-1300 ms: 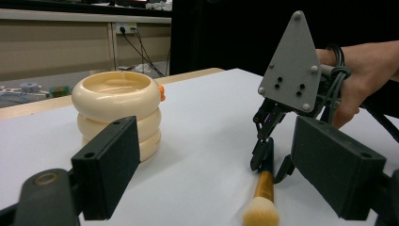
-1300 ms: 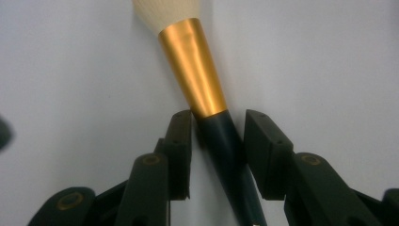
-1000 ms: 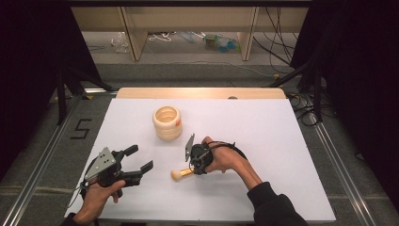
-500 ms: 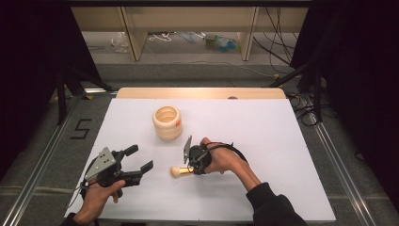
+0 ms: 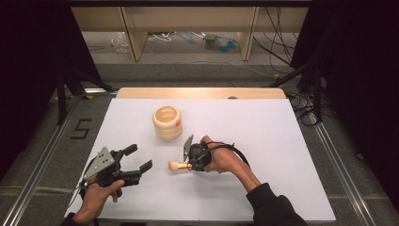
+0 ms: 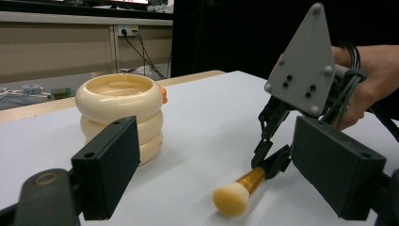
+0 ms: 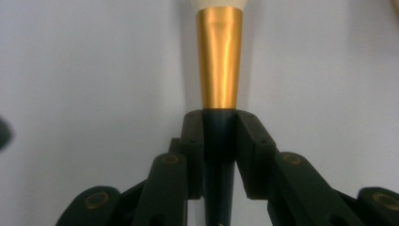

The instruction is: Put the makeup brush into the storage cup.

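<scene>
Right gripper view | right tongs [image 7: 219, 136] just closed, clamped on brush [image 7: 219, 61] | left tongs [image 5: 139, 159] apart

Right tongs [image 5: 189, 165] clamped low and level; left tongs [image 5: 136, 160] agape.

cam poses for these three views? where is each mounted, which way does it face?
High view: above the person's side, looking forward and down on the white table; both forearms, left gripper, right gripper.
Left gripper view: rides the left gripper, faces the cream ringed holder.
Right gripper view: looks along its jaws.
All share the gold-ferruled makeup brush.
</scene>
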